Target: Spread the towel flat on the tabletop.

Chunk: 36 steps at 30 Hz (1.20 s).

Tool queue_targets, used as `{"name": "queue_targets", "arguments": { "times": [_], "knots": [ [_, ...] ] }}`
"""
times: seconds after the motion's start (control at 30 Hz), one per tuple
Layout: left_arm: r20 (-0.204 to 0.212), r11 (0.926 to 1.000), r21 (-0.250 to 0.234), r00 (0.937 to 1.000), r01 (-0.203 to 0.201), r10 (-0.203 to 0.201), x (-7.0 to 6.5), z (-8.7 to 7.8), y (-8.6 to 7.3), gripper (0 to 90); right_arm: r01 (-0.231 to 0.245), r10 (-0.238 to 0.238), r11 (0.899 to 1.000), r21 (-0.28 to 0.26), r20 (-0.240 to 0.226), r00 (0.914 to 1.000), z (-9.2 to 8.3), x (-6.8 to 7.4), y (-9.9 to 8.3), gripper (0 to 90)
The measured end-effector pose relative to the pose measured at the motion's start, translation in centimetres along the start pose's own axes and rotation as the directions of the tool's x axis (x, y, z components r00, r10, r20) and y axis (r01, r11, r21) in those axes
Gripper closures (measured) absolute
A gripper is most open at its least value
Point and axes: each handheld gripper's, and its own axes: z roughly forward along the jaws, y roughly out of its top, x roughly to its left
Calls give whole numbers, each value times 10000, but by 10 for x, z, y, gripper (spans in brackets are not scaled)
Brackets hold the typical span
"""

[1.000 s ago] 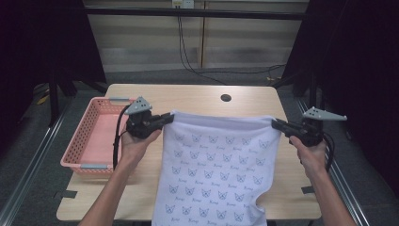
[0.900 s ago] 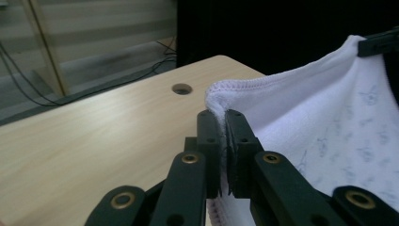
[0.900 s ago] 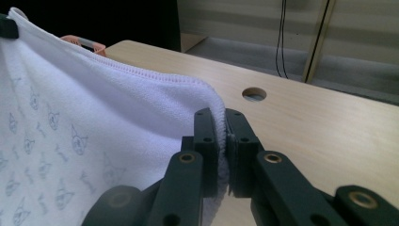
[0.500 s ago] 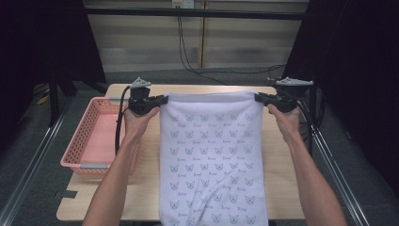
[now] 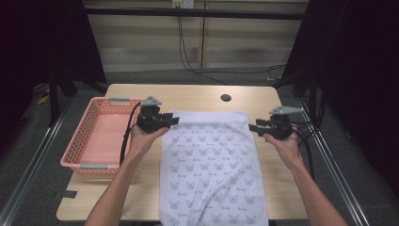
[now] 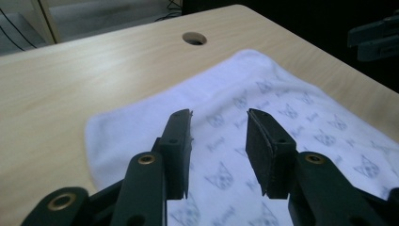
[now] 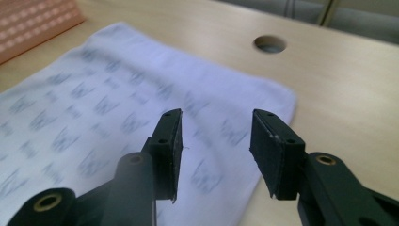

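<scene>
**A:** High view first: the towel (image 5: 211, 165) was lying flat on the table (image 5: 197, 94), far edge near the round hole (image 5: 226, 98), near end draped over the front edge. Left gripper (image 5: 173, 121) sat at its far left corner, right gripper (image 5: 254, 127) just off the far right corner, pink basket (image 5: 94, 136) beside it on the left. I'd say the step was letting go after spreading, so the trick was to open fully and lift straight off so the corners didn't drag.

**B:** Agreed. In the left gripper view the jaws stood apart over the cloth (image 6: 282, 108) with nothing pinched between the pads (image 6: 261, 150). They had just been opening.

**A:** Same in the right gripper view: jaws apart, had just been opening, towel corner (image 7: 277, 101) lying flat below, not gripped.

**B:** Versus a second back? Then both grippers were clamped on the top corners and the towel hung stretched in the air. Half a second back it was carried farther over the table. By now it was down and released.
</scene>
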Motion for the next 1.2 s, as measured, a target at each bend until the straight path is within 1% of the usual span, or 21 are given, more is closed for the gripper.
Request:
{"name": "queue_targets", "arguments": {
  "times": [0.07, 0.13, 0.17, 0.2, 0.23, 0.3, 0.4, 0.5, 0.57, 0.6, 0.63, 0.67, 0.73, 0.77, 0.83, 0.87, 0.93, 1.0, 1.1, 1.13, 1.2],
  "knots": [
    [9, 9998, 184, 10000, -88, 87, -13, -4, -13, 625, 222, -217, 9994, 263, -183, 9996, -6, 10, -16, 527],
    [389, 9990, 414, 9991, 155, -171, -24, -6, -26, 624, 288, -264, 9984, 485, -502, 9984, -11, 20, -31, 515],
    [306, 9984, 558, 9995, -65, 48, -31, -9, -34, 618, 387, -353, 9977, 551, -610, 9975, -14, 24, -37, 513],
    [453, 9977, 660, 9989, -120, 90, -34, -10, -39, 616, 405, -337, 9965, 732, -916, 9952, -16, 29, -46, 509],
    [775, 9966, 814, 9970, -87, 23, -38, -12, -49, 613, 529, -448, 9951, 840, -945, 9945, -17, 31, -51, 508],
    [701, 9927, 1175, 9974, -275, 193, -43, -14, -62, 603, 584, -467, 9921, 1110, -1053, 9933, -18, 38, -63, 500],
    [832, 9875, 1565, 9965, -160, 29, -46, -15, -85, 599, 838, -672, 9824, 1666, -1032, 9924, -13, 45, -77, 498],
    [694, 9731, 2291, 9975, -243, 85, -45, -9, -101, 590, 1013, -866, 9722, 2110, -781, 9932, -7, 49, -84, 518],
    [746, 9748, 2226, 9972, -155, -12, -44, -8, -102, 576, 1285, -1179, 9695, 2088, -622, 9911, -5, 52, -88, 551],
    [891, 9768, 2141, 9959, -57, -137, -42, -8, -103, 572, 1103, -1018, 9704, 2147, -503, 9935, -7, 53, -88, 609],
    [830, 9764, 2160, 9965, -54, -129, -43, -7, -103, 573, 1112, -1062, 9701, 2160, -347, 9937, -9, 54, -90, 687],
    [742, 9746, 2229, 9972, -236, 71, -46, -4, -104, 573, 1039, -1008, 9716, 2126, -253, 9946, -12, 54, -92, 720],
    [767, 9652, 2493, 9952, -789, 615, -50, 1, -106, 570, 1039, -1014, 9711, 2149, -225, 9946, -20, 54, -96, 761],
    [597, 9608, 2612, 9950, -929, 799, -52, 4, -107, 568, 1014, -977, 9704, 2193, -276, 9948, -24, 53, -98, 785],
    [536, 9591, 2564, 9925, -1204, 1102, -54, 6, -108, 580, 1031, -992, 9686, 2263, -283, 9947, -32, 52, -103, 811],
    [366, 9538, 2710, 9915, -1299, 1246, -56, 6, -107, 602, 994, -934, 9681, 2300, -368, 9950, -36, 51, -106, 824],
    [354, 9402, 2878, 9831, -1823, 1798, -64, 6, -107, 768, 872, -801, 9684, 2339, -394, 9960, -43, 51, -110, 828],
    [699, 9371, 3009, 9841, -1766, 1631, -67, 2, -109, 865, 882, -785, 9672, 2381, -500, 9957, -48, 54, -113, 829],
    [952, 9394, 3070, 9870, -1525, 1291, -71, -8, -116, 871, 928, -767, 9619, 2572, -718, 9945, -56, 59, -117, 827],
    [1113, 9355, 3156, 9853, -1587, 1296, -74, -14, -120, 873, 992, -807, 9613, 2570, -815, 9934, -57, 61, -118, 828],
    [1350, 9365, 3212, 9856, -1404, 1014, -80, -24, -126, 874, 958, -669, 9576, 2718, -1139, 9912, -63, 67, -121, 828]
  ]
}}
